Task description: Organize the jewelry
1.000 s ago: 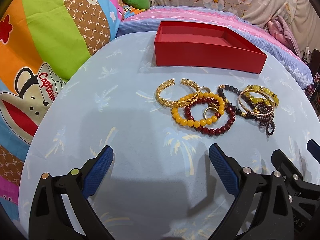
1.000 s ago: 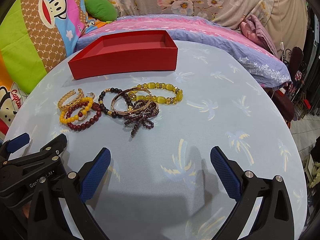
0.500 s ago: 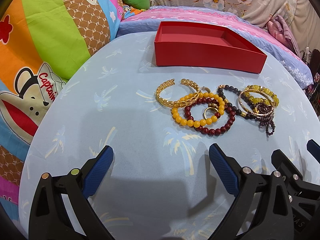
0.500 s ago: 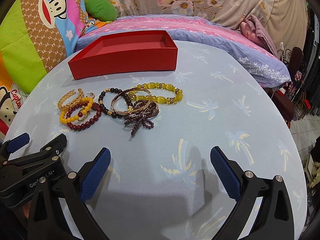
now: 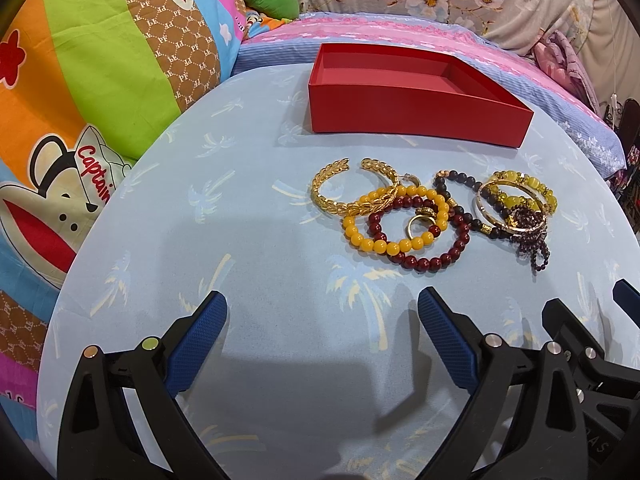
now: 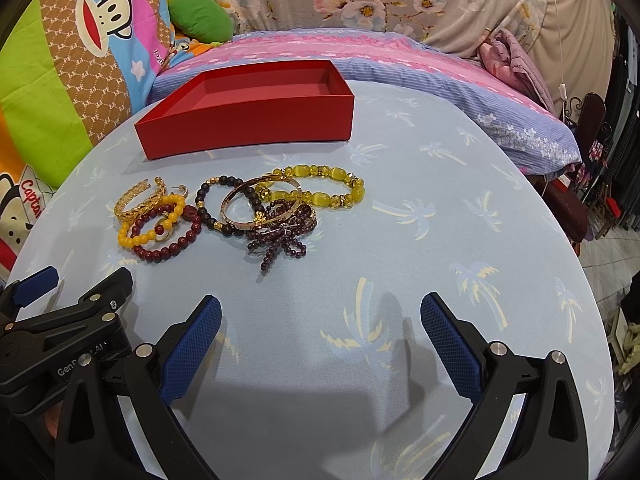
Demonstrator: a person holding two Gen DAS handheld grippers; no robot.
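Note:
A pile of bracelets lies mid-table: a gold leaf cuff (image 5: 340, 200) (image 6: 134, 202), a yellow bead bracelet (image 5: 372, 240) (image 6: 138, 238), a dark red bead bracelet (image 5: 432, 262) (image 6: 168, 254), a black bead bracelet (image 6: 208, 214), a gold bangle (image 6: 240, 200), a yellow-green stone bracelet (image 5: 524, 200) (image 6: 328, 196) and a purple bead tangle (image 6: 280, 236). An empty red box (image 5: 416, 114) (image 6: 248, 132) stands behind them. My left gripper (image 5: 322, 332) and right gripper (image 6: 320, 332) are open and empty, side by side, short of the pile.
The round table has a light blue palm-print cloth (image 6: 440, 240). Colourful cartoon cushions (image 5: 80, 60) rise at the left. A bed with pink and blue covers (image 6: 360, 52) lies behind the table.

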